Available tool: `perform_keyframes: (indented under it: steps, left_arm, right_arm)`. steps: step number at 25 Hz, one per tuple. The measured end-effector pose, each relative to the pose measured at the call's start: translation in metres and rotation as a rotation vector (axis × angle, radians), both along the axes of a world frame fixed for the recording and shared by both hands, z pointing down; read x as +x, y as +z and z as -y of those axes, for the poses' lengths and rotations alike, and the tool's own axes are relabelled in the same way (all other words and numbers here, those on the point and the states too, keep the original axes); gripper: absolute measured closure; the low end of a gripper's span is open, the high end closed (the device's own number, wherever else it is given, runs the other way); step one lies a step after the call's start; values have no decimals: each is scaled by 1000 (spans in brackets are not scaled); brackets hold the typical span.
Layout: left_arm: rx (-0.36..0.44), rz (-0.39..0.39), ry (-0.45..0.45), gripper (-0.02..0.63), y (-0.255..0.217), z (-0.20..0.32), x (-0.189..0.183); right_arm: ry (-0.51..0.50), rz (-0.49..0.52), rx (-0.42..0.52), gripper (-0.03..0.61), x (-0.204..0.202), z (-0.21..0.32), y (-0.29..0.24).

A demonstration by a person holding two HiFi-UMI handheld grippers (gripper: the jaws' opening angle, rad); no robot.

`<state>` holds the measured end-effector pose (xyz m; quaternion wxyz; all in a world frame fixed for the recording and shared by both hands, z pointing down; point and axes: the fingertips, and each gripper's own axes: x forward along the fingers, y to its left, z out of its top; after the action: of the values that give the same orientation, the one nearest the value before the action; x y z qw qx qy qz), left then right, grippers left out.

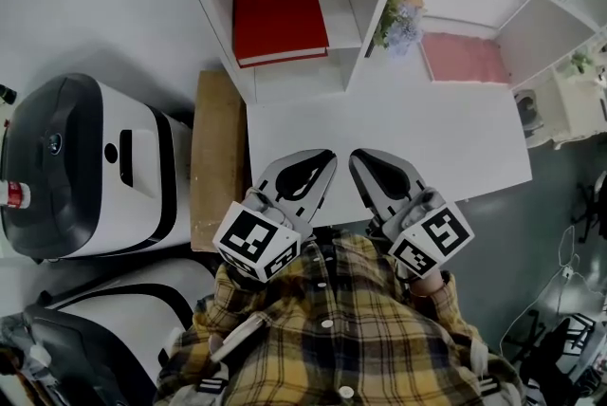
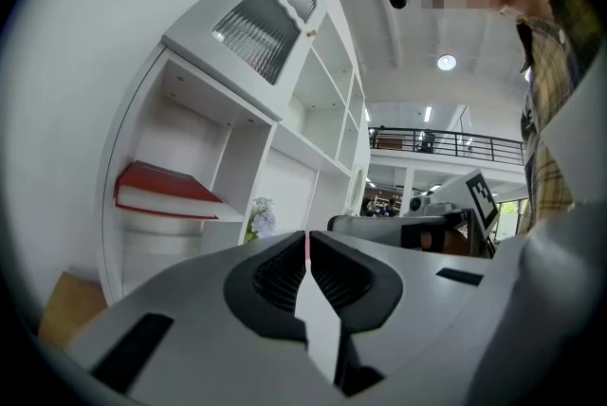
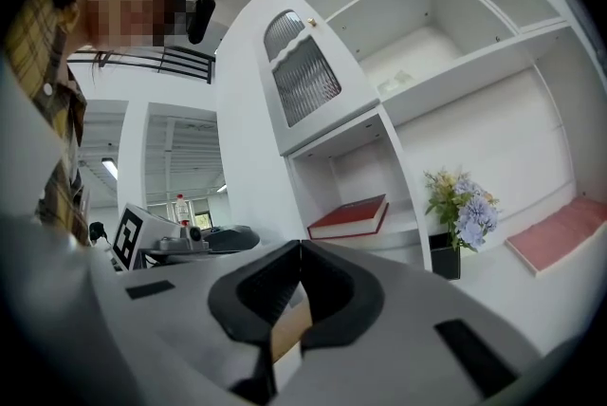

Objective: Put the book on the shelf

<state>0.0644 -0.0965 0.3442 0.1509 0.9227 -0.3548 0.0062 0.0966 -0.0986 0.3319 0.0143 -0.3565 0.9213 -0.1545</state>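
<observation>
Book (image 1: 280, 15) is a red hardcover with white lettering on its front and pale page edges. It lies flat on a board inside a compartment of the white shelf (image 1: 220, 25), well apart from both grippers.

Nearest the camera is the person's plaid shirt (image 1: 332, 328). Just beyond it are the two marker cubes, with the left gripper (image 1: 325, 157) and right gripper (image 1: 360, 157) held side by side at the near edge of the white table (image 1: 455, 148). Each gripper view shows the ribbed pads pressed together with nothing between them.

The bare table top stretches from the grippers to the shelf. A brown board (image 1: 216, 157) lies along the table's left edge, and two large white-and-black cases (image 1: 85, 167) stand further left.

In the next bay to the right of the book's compartment stands a dark pot of pale blue and yellow flowers (image 1: 398, 15). A pink cloth (image 1: 465, 58) lies flat beyond the pot. Higher shelf compartments and a ribbed glass door appear in the gripper views.
</observation>
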Motion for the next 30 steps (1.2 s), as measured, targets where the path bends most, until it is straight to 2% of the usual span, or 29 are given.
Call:
perform_keyframes:
  steps: [13, 30]
  left_arm:
    - [12, 11, 19, 594, 0, 8, 2]
    - [17, 25, 17, 594, 0, 8, 2]
  right_arm:
    - [-1, -53, 16, 561, 4, 14, 2]
    - [-43, -38, 23, 561, -2, 19, -2]
